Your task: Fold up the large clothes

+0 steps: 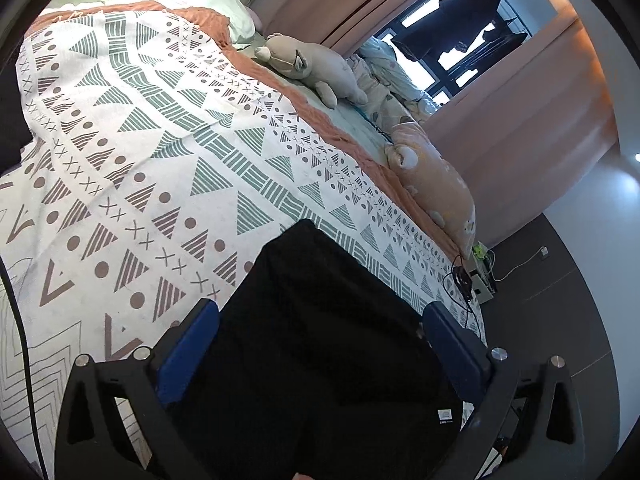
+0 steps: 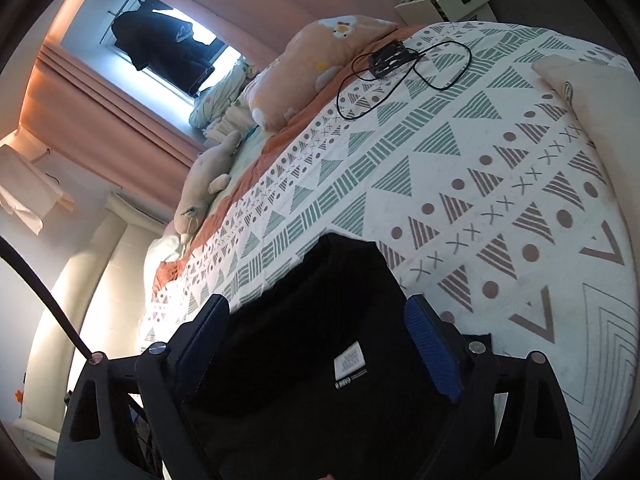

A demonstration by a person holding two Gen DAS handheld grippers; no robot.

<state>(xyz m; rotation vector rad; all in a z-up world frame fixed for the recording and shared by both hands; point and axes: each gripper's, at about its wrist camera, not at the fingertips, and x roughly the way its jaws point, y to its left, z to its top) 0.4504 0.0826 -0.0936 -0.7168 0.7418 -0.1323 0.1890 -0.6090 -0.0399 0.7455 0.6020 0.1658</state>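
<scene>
The black garment (image 1: 320, 352) lies on the patterned bedspread (image 1: 160, 160) at the near edge of the bed, running between both sets of fingers. The left gripper (image 1: 320, 344) stands wide open, its blue pads clear of the cloth — holding nothing. The right gripper (image 2: 320, 344) is likewise spread, the garment with its white label (image 2: 349, 362) loose between its pads. A fold could slump or slide off the edge, since nothing pins the fabric. The black cable (image 2: 400, 76) further up could snag a spreading sleeve. No containers hold anything here; a bedside box (image 2: 452, 0) carries clutter on top.
</scene>
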